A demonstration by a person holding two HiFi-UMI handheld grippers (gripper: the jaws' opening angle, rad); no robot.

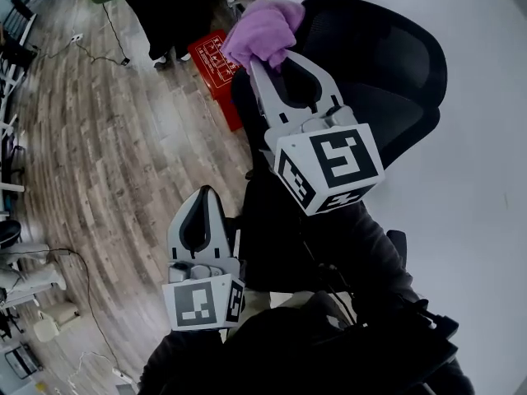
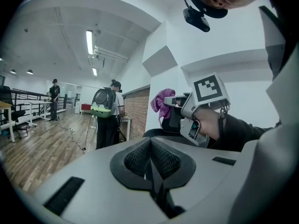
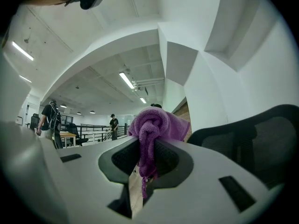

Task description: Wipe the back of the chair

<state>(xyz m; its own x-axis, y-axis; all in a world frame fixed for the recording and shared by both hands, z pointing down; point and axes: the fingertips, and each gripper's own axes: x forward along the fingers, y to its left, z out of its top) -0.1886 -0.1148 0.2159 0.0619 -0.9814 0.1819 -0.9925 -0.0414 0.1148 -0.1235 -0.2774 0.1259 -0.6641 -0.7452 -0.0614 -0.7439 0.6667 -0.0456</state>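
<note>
Right gripper view shows the right tool [image 3: 145, 149] clamping a purple cloth [image 3: 152, 124] by its bunched middle, a sound hold since it looks soft, light and floppy, beside the mesh chair back's [image 3: 261, 141] upper edge; the left tool [image 1: 203, 197] is closed on nothing.

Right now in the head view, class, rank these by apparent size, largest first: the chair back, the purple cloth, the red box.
1. chair back, clearly the largest.
2 and 3. purple cloth and red box look about alike. The cloth is nearer the camera and hides part of the box, so I leave them unranked.
</note>
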